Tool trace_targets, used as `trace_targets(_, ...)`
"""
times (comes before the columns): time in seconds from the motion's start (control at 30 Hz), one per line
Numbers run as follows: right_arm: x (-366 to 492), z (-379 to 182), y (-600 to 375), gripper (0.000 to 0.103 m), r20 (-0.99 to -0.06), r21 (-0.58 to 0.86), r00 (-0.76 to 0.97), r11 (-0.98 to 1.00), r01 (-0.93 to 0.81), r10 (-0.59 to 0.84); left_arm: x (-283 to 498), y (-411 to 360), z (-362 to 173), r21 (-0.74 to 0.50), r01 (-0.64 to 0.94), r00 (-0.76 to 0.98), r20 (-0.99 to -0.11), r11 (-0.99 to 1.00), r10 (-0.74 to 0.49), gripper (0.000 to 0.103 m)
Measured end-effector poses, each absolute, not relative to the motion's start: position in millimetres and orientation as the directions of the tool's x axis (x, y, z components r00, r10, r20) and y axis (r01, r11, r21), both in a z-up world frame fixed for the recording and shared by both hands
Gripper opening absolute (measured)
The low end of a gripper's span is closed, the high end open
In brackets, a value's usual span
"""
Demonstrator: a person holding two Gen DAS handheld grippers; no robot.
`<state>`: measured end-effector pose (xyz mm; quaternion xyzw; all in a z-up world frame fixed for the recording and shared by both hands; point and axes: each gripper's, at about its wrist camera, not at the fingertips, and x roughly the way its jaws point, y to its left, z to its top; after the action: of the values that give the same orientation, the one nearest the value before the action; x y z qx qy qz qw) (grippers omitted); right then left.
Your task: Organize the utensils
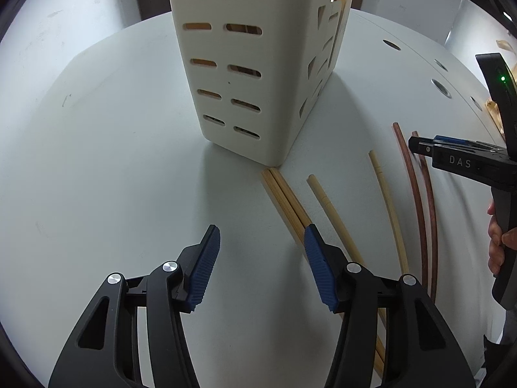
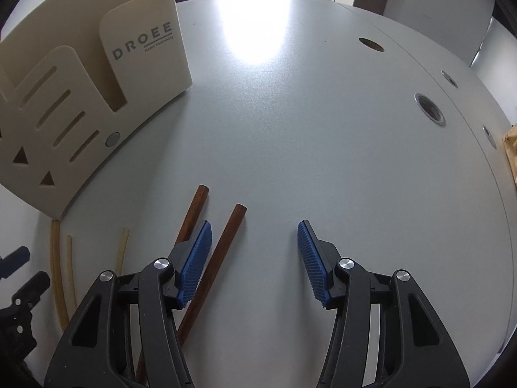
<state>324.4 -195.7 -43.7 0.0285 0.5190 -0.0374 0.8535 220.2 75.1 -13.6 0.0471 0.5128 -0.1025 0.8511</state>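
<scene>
I had the left gripper (image 1: 262, 265) spread with nothing between its pads, its right pad over the bamboo chopstick pair (image 1: 284, 199), whose long axis ran toward the cream utensil holder's (image 1: 245, 64) corner. My right gripper (image 2: 254, 263) was also agape, one dark brown chopstick (image 2: 223, 252) just inside its left pad, the other (image 2: 194, 213) outside. Bare grey table (image 2: 323, 129) lay beyond.
</scene>
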Motion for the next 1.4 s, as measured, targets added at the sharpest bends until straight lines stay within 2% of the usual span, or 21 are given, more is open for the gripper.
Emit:
trace_targets(0.07,323,-43,-195,0.05,-0.887,0.01,0.462,0.997,0.079,-0.027,221,76,-14,-0.022,0.224,0.462,-0.878,0.974,-0.126,0.054)
trace_targets(0.13,320,-42,-193,0.04,-0.886,0.013,0.463,0.998,0.062,-0.017,221,76,-13,-0.013,0.224,0.463,-0.878,0.975,-0.118,0.053)
trace_targets(0.2,318,-41,-189,0.022,-0.888,0.013,0.46,0.999,0.036,-0.005,220,76,-13,-0.01,0.226,0.467,-0.876,0.974,-0.118,0.053)
trace_targets(0.27,316,-40,-187,0.017,-0.887,0.009,0.461,1.0,0.018,0.0,221,77,-12,-0.019,0.225,0.463,-0.878,0.974,-0.124,0.051)
trace_targets(0.4,314,-40,-188,0.017,-0.883,0.019,0.469,1.0,0.011,0.012,225,90,-11,-0.11,0.204,0.441,-0.877,0.973,-0.191,0.049)
trace_targets(0.57,307,-39,-175,0.013,-0.876,-0.031,0.483,0.999,-0.038,-0.009,229,92,-14,-0.098,0.21,0.441,-0.878,0.973,-0.184,0.048)
trace_targets(0.7,302,-38,-175,0.008,-0.875,0.007,0.482,0.996,-0.088,0.049,238,103,-13,-0.177,0.185,0.425,-0.872,0.967,-0.241,0.047)
trace_targets(0.83,296,-40,-181,0.008,-0.855,0.037,0.509,0.989,-0.14,0.104,240,99,-14,-0.112,0.189,0.457,-0.87,0.976,-0.188,0.045)
trace_targets(1.03,299,-40,-200,0.008,-0.833,0.211,0.49,0.966,-0.147,0.256,245,103,-11,-0.199,0.167,0.435,-0.864,0.966,-0.253,0.042)
trace_targets(1.2,302,-40,-195,0.008,-0.831,0.206,0.492,0.965,-0.161,0.259,247,88,-14,-0.114,0.208,0.466,-0.862,0.971,-0.201,0.043)
trace_targets(1.4,290,-37,-181,0.008,-0.828,0.195,0.491,0.96,-0.202,0.271,248,81,-15,-0.105,0.198,0.463,-0.866,0.975,-0.188,0.043)
